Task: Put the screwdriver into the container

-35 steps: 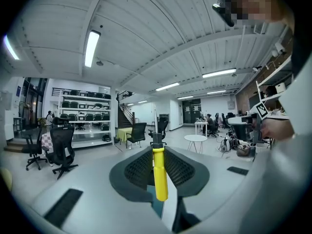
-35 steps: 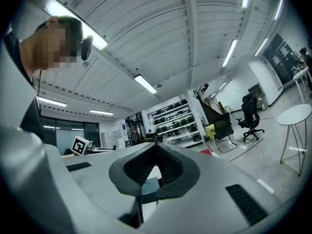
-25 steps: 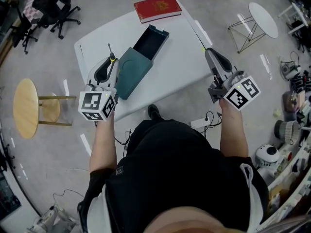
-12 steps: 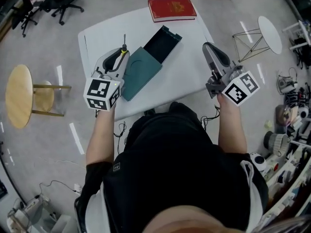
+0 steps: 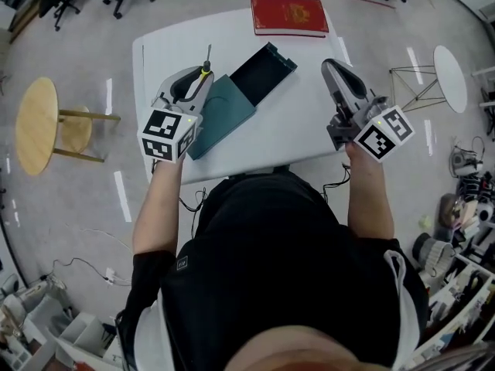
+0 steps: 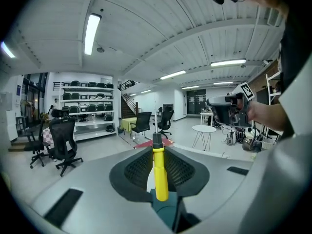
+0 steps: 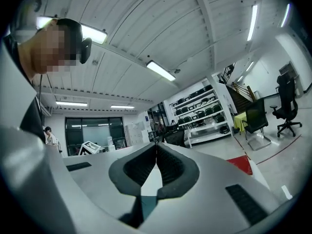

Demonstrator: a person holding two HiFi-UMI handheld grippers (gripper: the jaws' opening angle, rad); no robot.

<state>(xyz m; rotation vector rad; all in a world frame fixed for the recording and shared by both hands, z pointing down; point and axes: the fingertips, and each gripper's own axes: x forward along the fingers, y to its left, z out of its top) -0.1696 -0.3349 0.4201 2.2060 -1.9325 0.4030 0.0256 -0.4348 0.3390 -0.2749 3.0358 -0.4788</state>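
Head view, centre left: the left gripper (image 5: 203, 74) is clenched on the screwdriver (image 5: 206, 62), with the yellow handle between the jaws and the shaft pointing toward the top of the frame, just left of the open teal container (image 5: 261, 69) on the white table (image 5: 302, 122). Left gripper view shows the handle upright at frame centre. The right gripper (image 5: 332, 66), centre right, has its jaws pressed together on nothing.

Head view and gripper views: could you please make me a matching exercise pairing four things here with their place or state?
1. screwdriver
2. container
3. red book
4. right gripper

a. at the table's far edge
b. shut, holding nothing
c. clamped in the left gripper
d. lying open on the table

Pairs: 1-c; 2-d; 3-a; 4-b
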